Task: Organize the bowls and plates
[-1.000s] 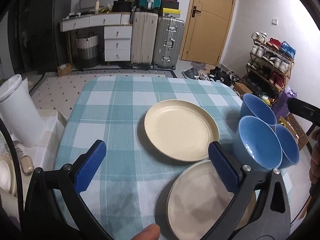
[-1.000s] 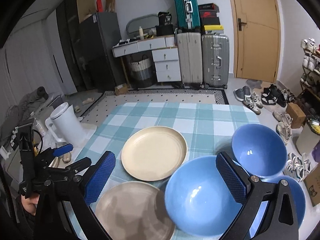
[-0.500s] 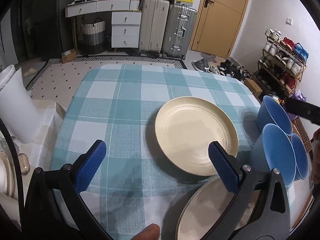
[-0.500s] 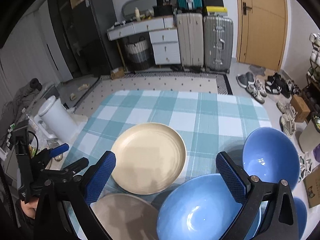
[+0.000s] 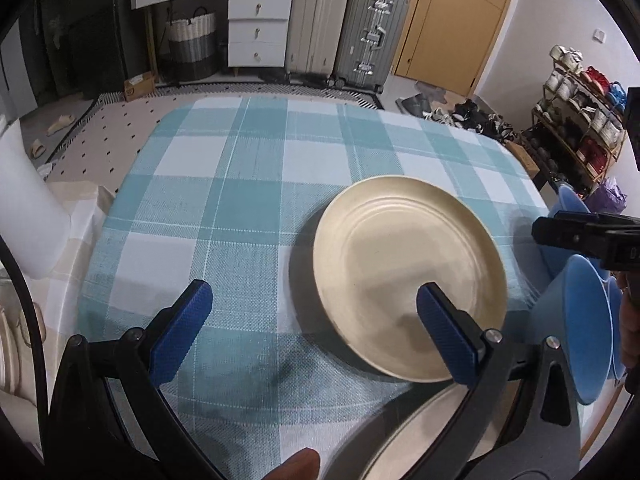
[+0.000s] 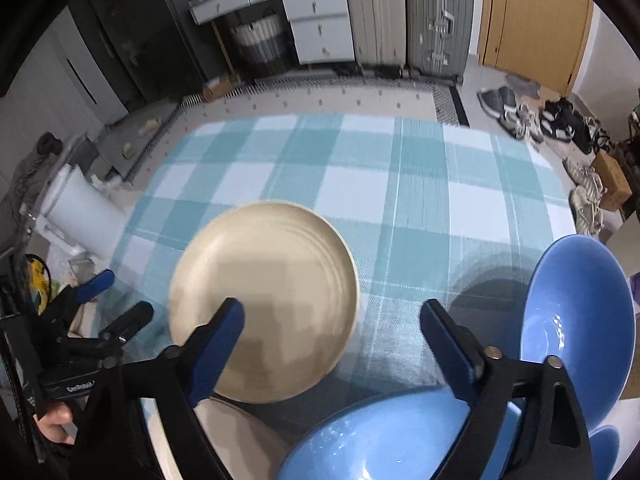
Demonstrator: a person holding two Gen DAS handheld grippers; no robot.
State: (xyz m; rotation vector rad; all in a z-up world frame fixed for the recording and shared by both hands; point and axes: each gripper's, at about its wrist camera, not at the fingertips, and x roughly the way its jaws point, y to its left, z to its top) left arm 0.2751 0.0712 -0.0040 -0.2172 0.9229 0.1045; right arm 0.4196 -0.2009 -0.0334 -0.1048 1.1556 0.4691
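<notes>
A cream plate (image 5: 408, 276) (image 6: 264, 300) lies on the checked tablecloth (image 5: 248, 200). A grey-beige plate (image 5: 412, 440) (image 6: 240, 428) lies nearer, partly hidden under the fingers. Three blue bowls stand at the table's right: one near (image 6: 380, 440), one farther right (image 6: 576, 328), one barely showing (image 6: 604, 452). My left gripper (image 5: 314, 332) is open over the cloth, its right finger (image 5: 448, 336) above the cream plate's near rim. My right gripper (image 6: 332, 340) hangs between the cream plate and the bowls; its jaws are closing, and nothing is gripped between them.
A white bin (image 5: 24, 208) stands off the table's left edge. Suitcases (image 5: 344, 24), a drawer unit and a door are at the back. Shoes and a shoe rack (image 5: 580, 120) line the right side. The far half of the cloth is bare.
Both grippers have moved forward and tilted down, so the cream plate looks larger and nearer. The grey plate and near bowl slid toward the bottom edge. The right jaws have narrowed.
</notes>
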